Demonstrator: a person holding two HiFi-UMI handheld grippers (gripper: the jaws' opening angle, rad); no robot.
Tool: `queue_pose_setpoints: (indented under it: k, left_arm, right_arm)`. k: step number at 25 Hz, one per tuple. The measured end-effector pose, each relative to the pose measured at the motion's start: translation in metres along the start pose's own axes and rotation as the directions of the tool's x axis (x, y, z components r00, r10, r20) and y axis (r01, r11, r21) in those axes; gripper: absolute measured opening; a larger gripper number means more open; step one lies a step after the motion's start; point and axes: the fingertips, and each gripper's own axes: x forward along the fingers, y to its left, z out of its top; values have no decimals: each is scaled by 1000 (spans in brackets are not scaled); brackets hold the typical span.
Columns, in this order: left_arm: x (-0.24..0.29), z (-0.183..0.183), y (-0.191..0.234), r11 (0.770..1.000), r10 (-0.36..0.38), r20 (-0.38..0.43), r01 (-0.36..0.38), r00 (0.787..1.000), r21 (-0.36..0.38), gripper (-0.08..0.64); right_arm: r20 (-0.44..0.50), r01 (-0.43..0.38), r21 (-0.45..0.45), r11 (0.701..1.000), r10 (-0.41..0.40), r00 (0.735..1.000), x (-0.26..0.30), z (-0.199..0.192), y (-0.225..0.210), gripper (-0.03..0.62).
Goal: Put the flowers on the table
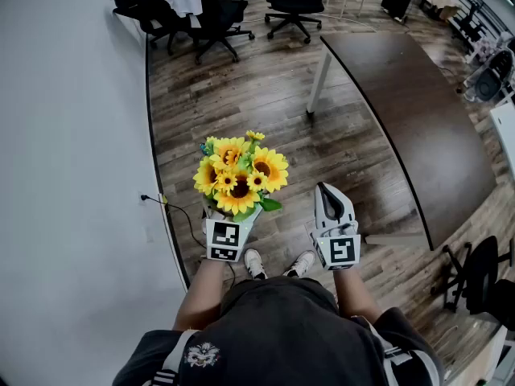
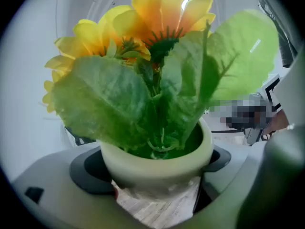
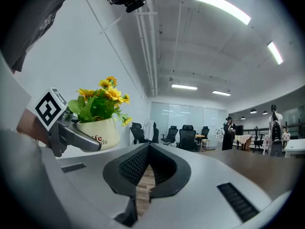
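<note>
A bunch of yellow sunflowers [image 1: 240, 175] with green leaves stands upright in a pale pot [image 2: 157, 163]. My left gripper [image 1: 232, 222] is shut on the pot, its jaws spread wide, and a dark pad [image 2: 88, 168] presses on each side. I hold it in the air over the wooden floor, beside the white wall. My right gripper [image 1: 332, 193] hangs to the right of it, shut, with nothing between its fingers. In the right gripper view the pot [image 3: 97, 132] and the left gripper [image 3: 88, 140] show at the left. The long dark brown table [image 1: 410, 111] stands ahead on the right.
A white wall [image 1: 72, 135] runs along the left, with a cable [image 1: 181, 211] at its foot. Black office chairs [image 1: 294, 2] stand at the far end. Another chair [image 1: 483, 284] is at the lower right. People [image 3: 230, 130] stand far off across the room.
</note>
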Motion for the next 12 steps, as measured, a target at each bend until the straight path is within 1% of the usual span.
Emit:
queue_pose_setpoints:
  k: [6, 9, 12]
  left_arm:
    - [-2, 3, 0, 1000, -10, 4, 10, 1000, 4, 541]
    - [-2, 3, -1, 1000, -9, 7, 9, 1000, 1, 541]
    - [-1, 0, -1, 1000, -11, 6, 11, 1000, -4, 541]
  right_arm:
    - [10, 2, -40, 999, -2, 1000, 0, 9, 9, 23]
    - [14, -6, -44, 999, 7, 1000, 0, 11, 12, 23]
    - [22, 2, -36, 999, -2, 1000, -1, 9, 11, 23]
